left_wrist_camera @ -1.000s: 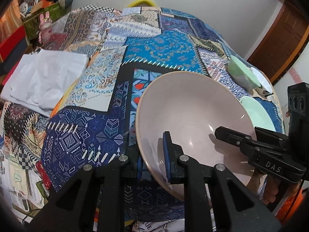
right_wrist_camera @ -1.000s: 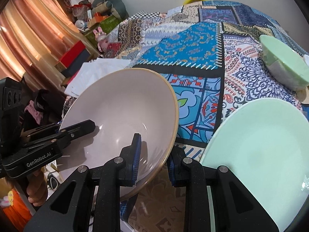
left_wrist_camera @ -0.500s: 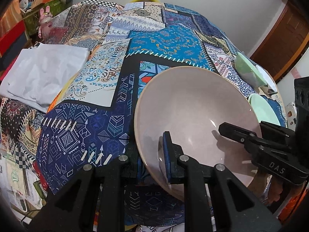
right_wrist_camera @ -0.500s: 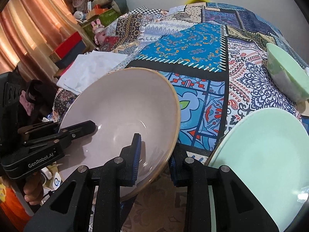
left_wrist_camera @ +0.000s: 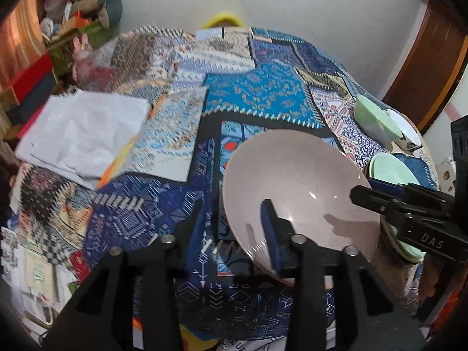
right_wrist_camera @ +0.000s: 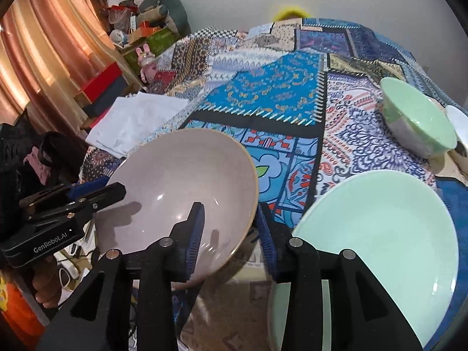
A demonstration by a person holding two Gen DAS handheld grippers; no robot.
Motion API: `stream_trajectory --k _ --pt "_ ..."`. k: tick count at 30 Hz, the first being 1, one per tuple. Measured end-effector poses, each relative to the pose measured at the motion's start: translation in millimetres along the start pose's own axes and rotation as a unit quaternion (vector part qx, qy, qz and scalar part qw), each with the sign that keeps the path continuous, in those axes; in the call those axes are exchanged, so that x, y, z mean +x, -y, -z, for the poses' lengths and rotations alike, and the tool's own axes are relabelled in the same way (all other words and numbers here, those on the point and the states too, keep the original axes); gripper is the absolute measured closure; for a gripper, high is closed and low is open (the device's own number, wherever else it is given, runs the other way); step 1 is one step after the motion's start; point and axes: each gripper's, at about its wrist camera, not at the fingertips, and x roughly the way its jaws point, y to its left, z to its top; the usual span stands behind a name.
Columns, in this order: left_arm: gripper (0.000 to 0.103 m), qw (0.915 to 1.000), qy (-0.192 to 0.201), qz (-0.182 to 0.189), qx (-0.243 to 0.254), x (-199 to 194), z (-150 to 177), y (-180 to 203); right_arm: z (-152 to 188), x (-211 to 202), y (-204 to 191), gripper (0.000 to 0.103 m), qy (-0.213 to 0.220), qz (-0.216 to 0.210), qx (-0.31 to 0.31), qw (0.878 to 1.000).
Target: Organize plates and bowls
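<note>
Opening both sets of fingers, I see the left gripper (left_wrist_camera: 234, 225) and right gripper (right_wrist_camera: 231, 219) straddling the pink bowl's (right_wrist_camera: 181, 187) rim, pads no longer pressing, beside the green plate (right_wrist_camera: 380, 234).

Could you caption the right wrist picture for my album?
Two hand-held grippers opening around a pink bowl beside a mint plate.

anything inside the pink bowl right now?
Pink bowl holds no food or dishes. One finger of the right gripper and one of the left gripper reach inside its rim; both jaws are opening. What lies under the bowl is hidden.
</note>
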Motion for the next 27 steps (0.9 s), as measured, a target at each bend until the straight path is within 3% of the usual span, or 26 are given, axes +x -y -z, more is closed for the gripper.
stream_trajectory --k 6,10,18,27 --pt "0.049 0.9995 0.030 -0.009 0.004 -25 -7 11 -2 -30 13 0.065 0.027 0.002 0.008 1.000" --pt "0.044 0.9988 0.045 -0.011 0.018 -40 -16 28 -5 -53 25 0.057 0.056 0.015 0.011 0.998" --pt "0.041 0.9951 0.082 0.003 0.056 -60 -40 76 -14 -99 65 0.050 0.101 0.051 0.027 0.993" --pt "0.041 0.9931 0.083 0.026 0.079 -46 -71 125 -20 -129 113 0.050 0.122 0.109 0.035 0.986"
